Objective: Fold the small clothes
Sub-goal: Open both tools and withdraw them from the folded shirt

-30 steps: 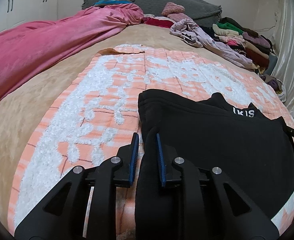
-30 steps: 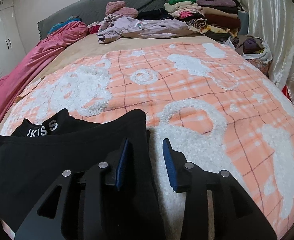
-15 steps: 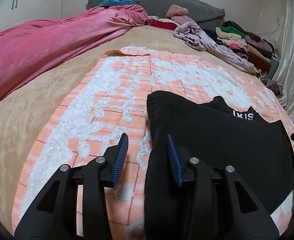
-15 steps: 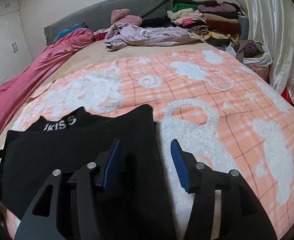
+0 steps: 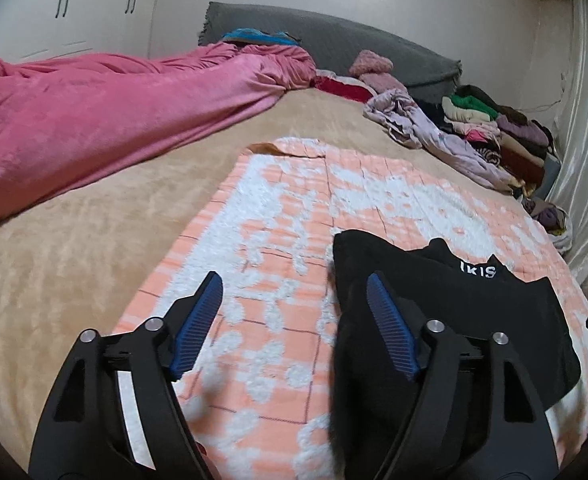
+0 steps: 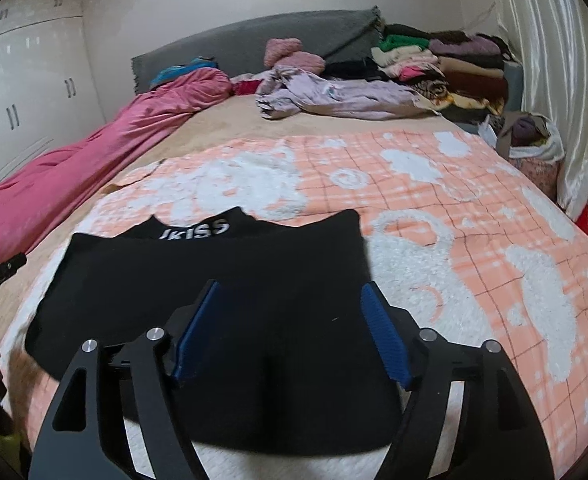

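Note:
A black garment (image 5: 474, 304) with white letters on its waistband lies folded flat on the orange-and-white blanket (image 5: 277, 216). My left gripper (image 5: 294, 284) hovers over the garment's left edge. Its jaws are opening and nothing sits between the blue pads (image 5: 197, 320). The same black garment (image 6: 213, 280) fills the near part of the right wrist view. My right gripper (image 6: 289, 292) hangs above its right part, jaws opening, pads clear of the cloth below.
A pink duvet (image 5: 93, 120) runs along the left side of the bed. Stacked folded clothes (image 6: 446, 64) and a crumpled lilac garment (image 6: 334, 92) lie by the grey headboard (image 5: 334, 44). A bag of clothes (image 6: 534, 144) sits by the curtain on the right.
Both grippers have let go of the black garment's edges, spread their jaws wide and lifted back from it. The garment stays flat on the blanket.

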